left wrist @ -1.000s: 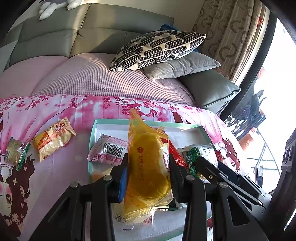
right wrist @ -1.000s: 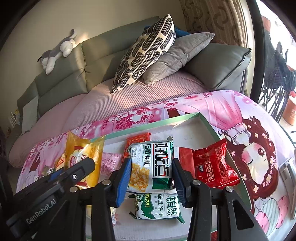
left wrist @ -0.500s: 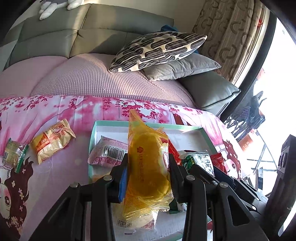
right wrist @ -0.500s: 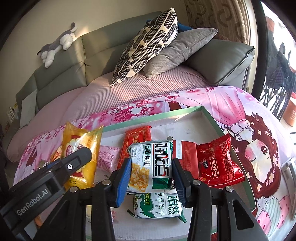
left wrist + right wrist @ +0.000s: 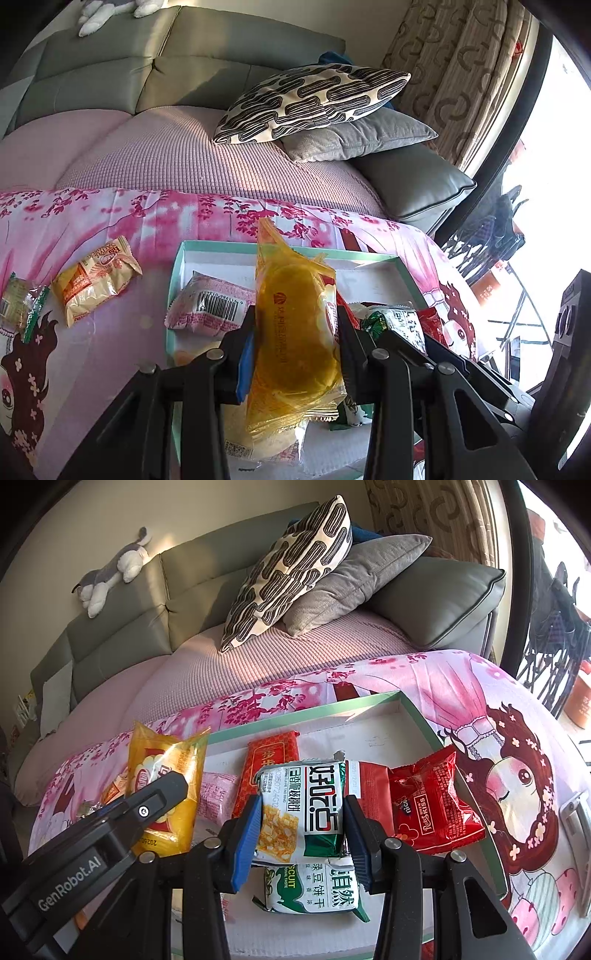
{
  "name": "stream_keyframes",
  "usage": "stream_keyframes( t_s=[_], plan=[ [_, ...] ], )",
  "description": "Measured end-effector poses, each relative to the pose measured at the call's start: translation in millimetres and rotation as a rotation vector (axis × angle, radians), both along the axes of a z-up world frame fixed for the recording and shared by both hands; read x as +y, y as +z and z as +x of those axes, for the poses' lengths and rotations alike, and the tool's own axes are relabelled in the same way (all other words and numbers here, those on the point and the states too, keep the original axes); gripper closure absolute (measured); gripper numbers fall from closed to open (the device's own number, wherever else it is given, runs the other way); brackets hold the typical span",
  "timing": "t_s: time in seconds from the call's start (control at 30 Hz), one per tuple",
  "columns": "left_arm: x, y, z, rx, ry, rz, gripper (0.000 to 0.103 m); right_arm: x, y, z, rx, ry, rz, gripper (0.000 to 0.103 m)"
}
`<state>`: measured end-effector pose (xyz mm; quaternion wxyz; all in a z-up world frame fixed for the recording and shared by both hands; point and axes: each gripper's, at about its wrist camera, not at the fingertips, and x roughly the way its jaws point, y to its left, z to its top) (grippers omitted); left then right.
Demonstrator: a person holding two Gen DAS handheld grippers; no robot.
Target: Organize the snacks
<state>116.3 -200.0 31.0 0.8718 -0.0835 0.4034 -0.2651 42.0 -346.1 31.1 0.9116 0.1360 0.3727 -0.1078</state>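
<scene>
Outside the box, at far left in the left wrist view, a small green-and-clear wrapped snack (image 5: 20, 308) lies on the pink cartoon-print cloth (image 5: 110, 229) that covers the worktop. Just beside it, to its right, lies an orange-and-cream biscuit packet (image 5: 96, 278).

The shallow white cardboard box with mint-green rim (image 5: 218, 246) stands on the cloth, to the right of both loose packets. Contents, left to right:

1. A pink foil packet with a barcode (image 5: 210, 308), against the left wall.
2. A flat red rectangular packet with gold print (image 5: 271, 766), towards the back.
3. A white-and-green biscuit packet labelled "BISCUIT" (image 5: 314, 888), on the box floor at the front.
4. A plain red packet (image 5: 373, 794), partly covered.
5. A crinkled red foil packet marked "Kiss" (image 5: 432, 805), leaning on the right wall.

The left gripper (image 5: 295, 332) holds a translucent yellow packet with a round cake inside (image 5: 295, 339) upright above the left part of the box; its jaws are clamped on the packet's sides. A pale packet lies beneath it, possibly a second cake; the view there is obstructed.

The right gripper (image 5: 301, 812) holds a white-and-green packet with red-outlined characters (image 5: 306, 808) above the "BISCUIT" packet; its jaws are clamped on both edges.
</scene>
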Motion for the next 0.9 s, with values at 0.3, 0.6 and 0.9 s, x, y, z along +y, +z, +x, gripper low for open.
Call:
stream_keyframes(
  t_s=[0.3, 0.6, 0.9],
  plan=[
    [-11.9, -6.8, 6.1, 0.026, -0.017, -0.017, 0.063, -5.4, -1.5, -0.3, 0.006, -0.009, 0.003, 0.056],
    [-8.9, -10.1, 7.0, 0.056, -0.014, -0.001, 0.049, -3.9, -2.6, 0.8, 0.010, -0.004, -0.011, 0.055],
    [1.9, -5.0, 6.6, 0.068, 0.011, 0.021, 0.048, -4.7, -2.9, 1.1, 0.010, -0.002, -0.008, 0.055]
  ],
)
